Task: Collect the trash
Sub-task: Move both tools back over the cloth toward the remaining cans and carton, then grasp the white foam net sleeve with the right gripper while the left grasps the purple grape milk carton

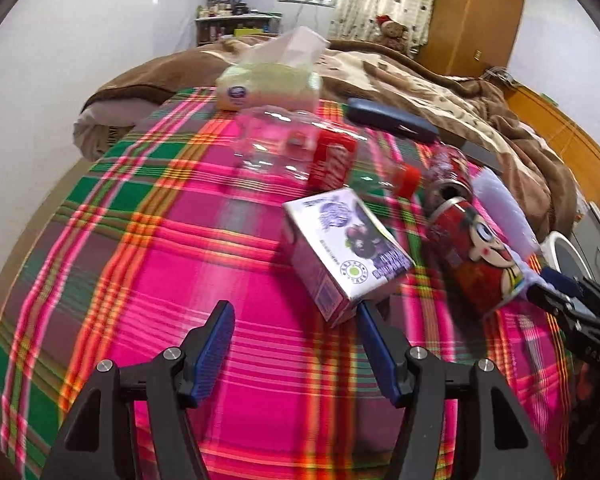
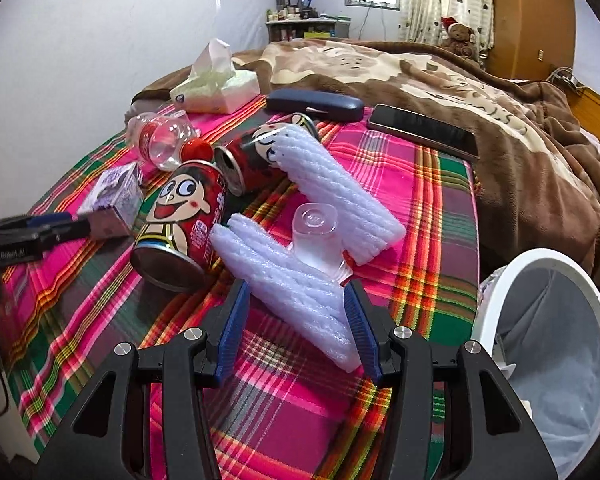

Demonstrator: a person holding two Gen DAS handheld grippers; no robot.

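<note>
On the bed's plaid cloth (image 2: 412,208), centre frame: two white foam sleeves (image 2: 332,184), two red cans (image 2: 180,216), one clear bottle (image 2: 160,140), one purple carton (image 1: 344,248), one plastic cup (image 2: 316,236). The bin (image 2: 548,320) sits lower right. The right tool (image 2: 296,320) straddles the nearer sleeve, seemingly not squeezing; the left tool (image 1: 296,344) gapes empty.

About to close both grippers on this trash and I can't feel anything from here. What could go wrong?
1. The clear plastic cup lies against the white foam strip between the right gripper fingers; lifting the foam may knock it off the bed.
2. The left gripper is off-centre on the purple carton, so closing may just push it.
3. The phone and glasses case aren't trash.
</note>
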